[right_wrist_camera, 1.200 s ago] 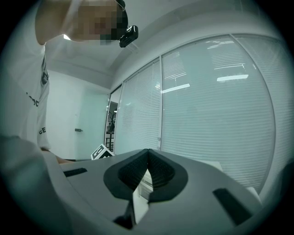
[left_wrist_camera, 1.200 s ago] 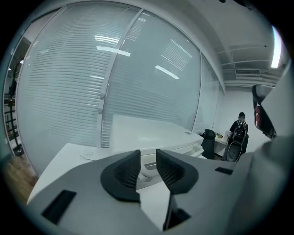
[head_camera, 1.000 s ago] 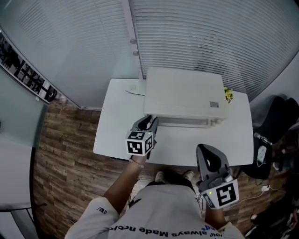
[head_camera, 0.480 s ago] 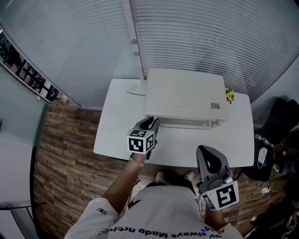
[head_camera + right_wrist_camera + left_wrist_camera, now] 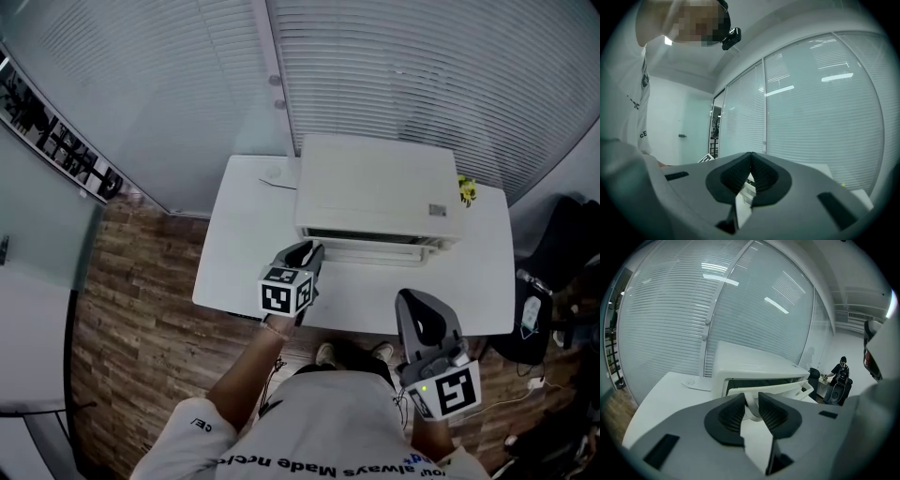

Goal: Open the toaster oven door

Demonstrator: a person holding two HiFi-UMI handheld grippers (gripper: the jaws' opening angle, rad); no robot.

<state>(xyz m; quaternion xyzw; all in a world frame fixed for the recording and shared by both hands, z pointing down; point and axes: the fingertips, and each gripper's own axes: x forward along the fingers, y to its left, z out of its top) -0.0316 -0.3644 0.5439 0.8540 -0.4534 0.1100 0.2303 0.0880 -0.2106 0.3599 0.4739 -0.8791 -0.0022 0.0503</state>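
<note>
Head view, white toaster oven [image 5: 380, 192] sat on a white table [image 5: 239, 234], left gripper [image 5: 307, 249] at the oven's front left, right gripper [image 5: 411, 298] held well before the oven, left gripper view, jaws gripped the oven's door handle [image 5: 783, 389], door [image 5: 764, 382] seemingly stood ajar, right gripper view, jaws were pressed together, empty.

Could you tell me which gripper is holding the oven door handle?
The left gripper, jaws closed on the handle; the right gripper hangs back, shut on nothing.

The person wears a white short-sleeved shirt [image 5: 319, 427] with dark lettering across the chest and a small dark mark on the sleeve [image 5: 200, 424]. The left gripper [image 5: 307, 249] and the right gripper [image 5: 411, 298] are grey with black ribbed pads [image 5: 729, 416]. Each carries a black-and-white marker cube [image 5: 283, 291]. On the one farther from the surface [image 5: 234, 244], a small green light [image 5: 424, 387] glows beside its cube.
</note>
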